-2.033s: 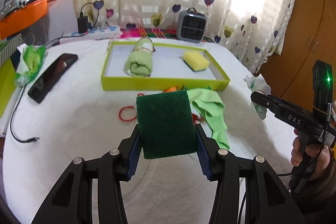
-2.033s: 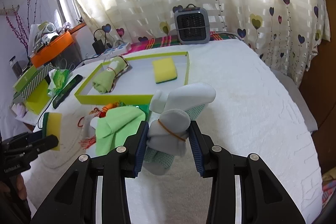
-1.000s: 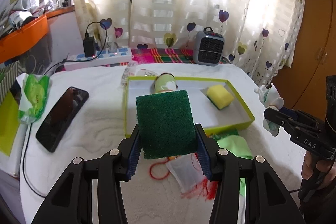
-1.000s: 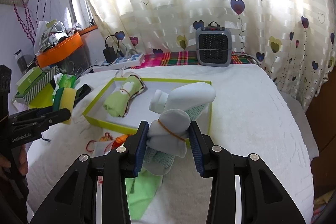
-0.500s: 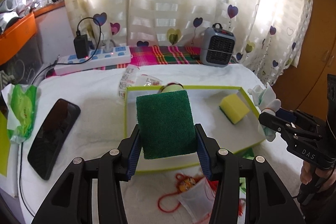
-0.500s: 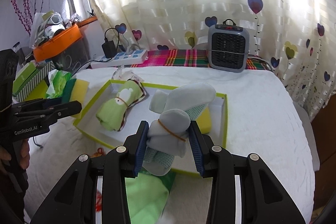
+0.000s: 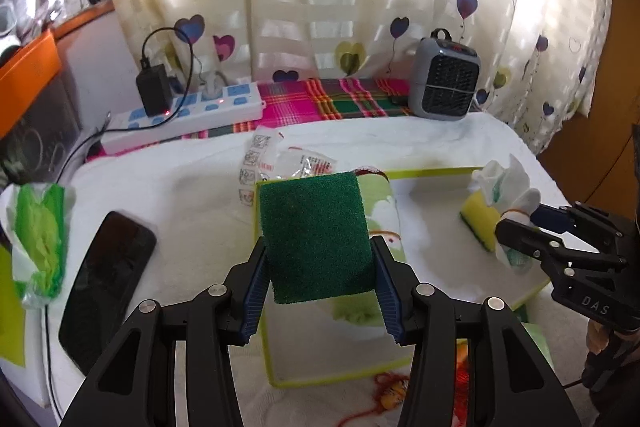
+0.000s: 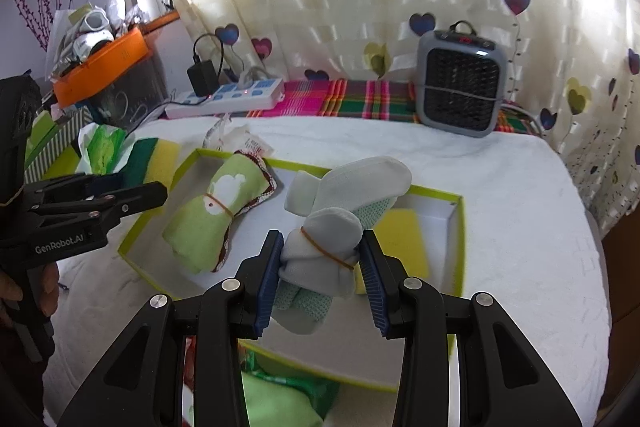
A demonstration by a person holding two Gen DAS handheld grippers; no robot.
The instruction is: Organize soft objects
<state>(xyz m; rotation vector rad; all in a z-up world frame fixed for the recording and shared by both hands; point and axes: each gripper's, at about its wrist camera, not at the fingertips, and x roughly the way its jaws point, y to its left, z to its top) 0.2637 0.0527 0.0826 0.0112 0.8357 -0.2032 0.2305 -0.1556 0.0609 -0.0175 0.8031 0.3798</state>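
Dark green scouring sponge [image 7: 316, 239], pale grey-mint sock bundle [image 8: 332, 227], lime-rimmed tray [image 8: 460, 223], heart-print curtain [image 8: 360, 7]

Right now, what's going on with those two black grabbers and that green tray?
A person is tidying soft things into the tray on the white cloth. The left gripper clamps a green sponge; the right gripper clamps a sock bundle tied with a rubber band. Both hang over the tray, nothing let go. A rolled green cloth and a yellow sponge already lie inside.
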